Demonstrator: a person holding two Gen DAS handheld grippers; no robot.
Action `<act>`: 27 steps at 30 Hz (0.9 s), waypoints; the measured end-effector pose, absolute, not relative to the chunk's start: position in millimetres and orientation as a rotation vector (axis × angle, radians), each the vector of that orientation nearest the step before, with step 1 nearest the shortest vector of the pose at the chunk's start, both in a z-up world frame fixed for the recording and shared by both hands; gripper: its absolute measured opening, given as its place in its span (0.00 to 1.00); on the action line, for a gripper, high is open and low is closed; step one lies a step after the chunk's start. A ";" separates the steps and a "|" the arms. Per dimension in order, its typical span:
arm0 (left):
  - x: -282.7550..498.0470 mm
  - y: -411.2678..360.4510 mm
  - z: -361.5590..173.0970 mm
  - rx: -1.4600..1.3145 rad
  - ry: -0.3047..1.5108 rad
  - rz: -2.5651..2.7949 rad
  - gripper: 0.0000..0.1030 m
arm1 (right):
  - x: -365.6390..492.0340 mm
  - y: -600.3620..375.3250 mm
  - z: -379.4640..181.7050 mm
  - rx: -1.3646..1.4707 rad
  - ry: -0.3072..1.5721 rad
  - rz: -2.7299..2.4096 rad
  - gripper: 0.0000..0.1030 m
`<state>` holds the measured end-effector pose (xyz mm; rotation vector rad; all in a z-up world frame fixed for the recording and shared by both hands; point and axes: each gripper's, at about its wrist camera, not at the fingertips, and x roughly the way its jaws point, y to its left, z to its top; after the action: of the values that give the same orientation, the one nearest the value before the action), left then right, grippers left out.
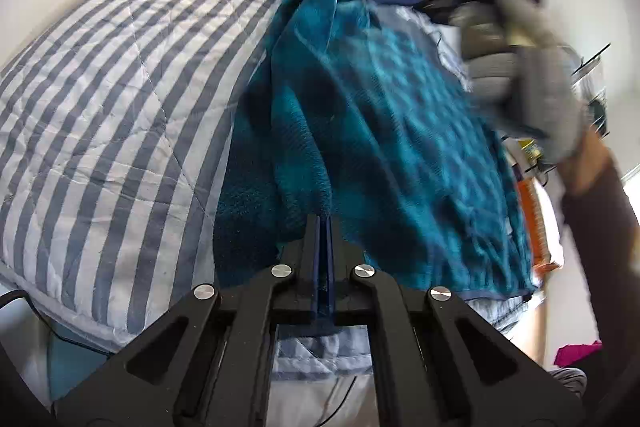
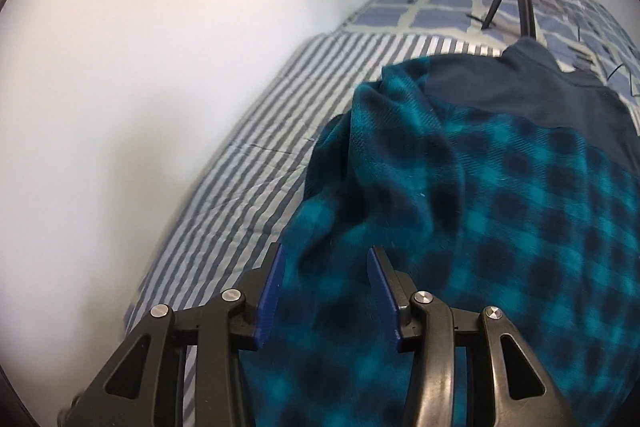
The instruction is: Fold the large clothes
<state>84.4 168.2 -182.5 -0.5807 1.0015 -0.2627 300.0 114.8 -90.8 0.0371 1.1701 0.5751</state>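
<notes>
Left wrist view: the left gripper (image 1: 323, 227) is pinching its blue pads together on a fold of the fuzzy teal checked fleece (image 1: 360, 115), which is lying rumpled on the striped quilt (image 1: 100, 99)

Right wrist view: the right gripper (image 2: 326, 267) is hanging wide apart over the fleece (image 2: 480, 207), gripping nothing, its plain navy shoulder panel (image 2: 540, 99) lying furthest away

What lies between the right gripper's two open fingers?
The teal checked fleece fills the gap of the right gripper, shown in the right wrist view.

The black left gripper (image 1: 323, 227) has its 2 blue-padded fingers pressed together. The black right gripper (image 2: 326, 267) holds its 2 blue-padded fingers wide apart.
</notes>
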 end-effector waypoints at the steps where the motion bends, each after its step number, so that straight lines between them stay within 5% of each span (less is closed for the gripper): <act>1: 79.8 172.4 -177.8 -0.598 0.988 -0.274 0.00 | 303.9 119.9 -96.4 0.040 1.179 0.571 0.44; 17: 50.5 205.5 -172.3 -0.598 0.986 -0.202 0.00 | 312.9 192.2 -174.2 -0.002 1.295 0.579 0.42; 22: 51.3 212.8 -168.6 -0.625 0.994 -0.229 0.00 | 284.5 156.9 -130.5 0.065 1.228 0.660 0.42; 27: 54.4 219.1 -159.0 -0.648 0.962 -0.227 0.17 | 220.7 91.9 -90.1 -0.006 1.175 0.677 0.43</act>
<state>54.4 219.1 -159.0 -0.6480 0.9621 -0.2272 220.7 91.8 -90.1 -0.0062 1.1749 0.6773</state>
